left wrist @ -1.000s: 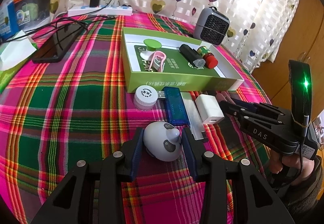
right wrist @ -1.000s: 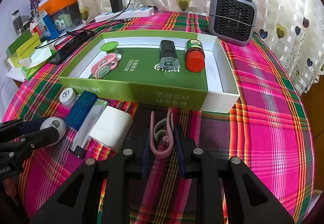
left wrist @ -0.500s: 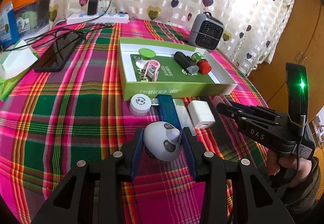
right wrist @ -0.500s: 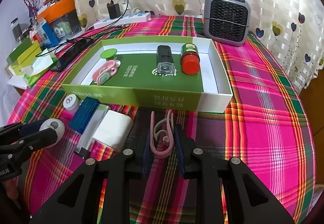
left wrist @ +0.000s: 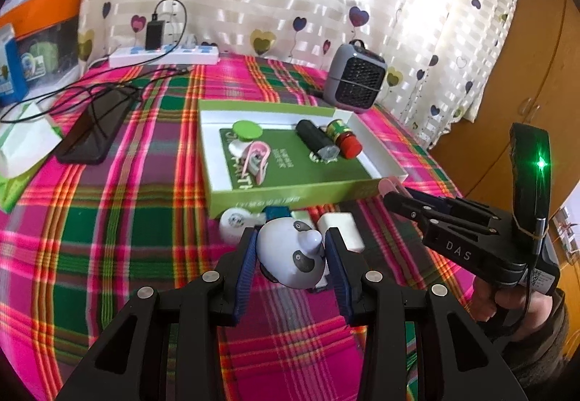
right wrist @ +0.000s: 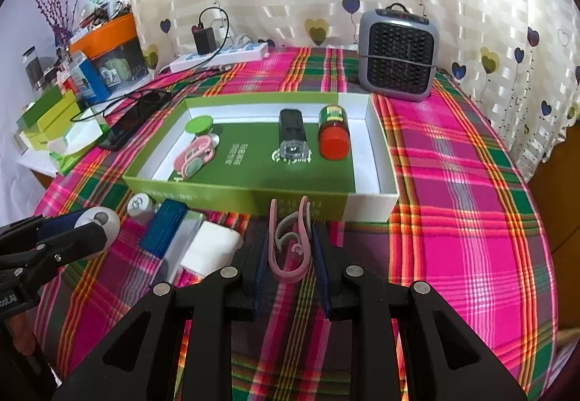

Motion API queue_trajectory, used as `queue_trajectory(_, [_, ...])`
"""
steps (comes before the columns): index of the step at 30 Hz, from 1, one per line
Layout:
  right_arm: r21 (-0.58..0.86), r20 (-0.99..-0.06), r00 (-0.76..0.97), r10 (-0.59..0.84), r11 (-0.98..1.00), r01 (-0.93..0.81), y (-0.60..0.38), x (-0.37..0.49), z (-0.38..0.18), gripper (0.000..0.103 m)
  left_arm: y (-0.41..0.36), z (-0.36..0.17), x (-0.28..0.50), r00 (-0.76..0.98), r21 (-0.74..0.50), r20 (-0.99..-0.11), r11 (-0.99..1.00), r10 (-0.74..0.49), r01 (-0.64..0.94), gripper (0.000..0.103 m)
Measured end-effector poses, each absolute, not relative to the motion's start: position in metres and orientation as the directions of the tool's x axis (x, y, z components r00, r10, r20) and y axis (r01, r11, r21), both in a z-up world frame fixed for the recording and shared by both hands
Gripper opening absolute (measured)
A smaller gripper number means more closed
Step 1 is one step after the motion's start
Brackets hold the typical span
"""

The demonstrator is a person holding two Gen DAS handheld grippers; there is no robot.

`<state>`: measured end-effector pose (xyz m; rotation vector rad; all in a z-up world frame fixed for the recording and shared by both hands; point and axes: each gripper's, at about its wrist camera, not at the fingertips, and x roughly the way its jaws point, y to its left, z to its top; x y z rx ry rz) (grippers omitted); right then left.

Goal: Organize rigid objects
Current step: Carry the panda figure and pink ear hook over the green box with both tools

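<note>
My left gripper point(left wrist: 290, 252) is shut on a grey panda-shaped toy point(left wrist: 290, 256), held above the plaid tablecloth. My right gripper point(right wrist: 290, 245) is shut on a pink clip point(right wrist: 290, 245), held just in front of the green box point(right wrist: 224, 199). The box holds a green lid point(right wrist: 198, 125), another pink clip point(right wrist: 194, 156), a black device point(right wrist: 293, 138) and a red-capped jar point(right wrist: 333, 136). In front of the box lie a white round cap point(right wrist: 139, 205), a blue stick point(right wrist: 165, 228) and a white charger point(right wrist: 212, 248).
A grey mini heater point(right wrist: 397, 60) stands behind the box. A black phone point(left wrist: 96, 127), cables and a white power strip point(left wrist: 163, 54) lie at the back left. Boxes and tissue point(right wrist: 65, 136) crowd the left edge. The table edge drops off at right.
Both grippers have risen with their objects; the box and loose items look farther away and lower in both views.
</note>
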<state>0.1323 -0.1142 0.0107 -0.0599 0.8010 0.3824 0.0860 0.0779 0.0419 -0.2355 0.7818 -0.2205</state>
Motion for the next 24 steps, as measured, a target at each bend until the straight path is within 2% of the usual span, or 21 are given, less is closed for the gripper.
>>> queue_trajectory(24, [0.108,-0.716,0.624,0.311,0.934,-0.342,-0.121,0.178,0.022,0.024,0.064,0.058,0.165,0.668,-0.311,-0.669,0.939,-0.326,0.148,0.037])
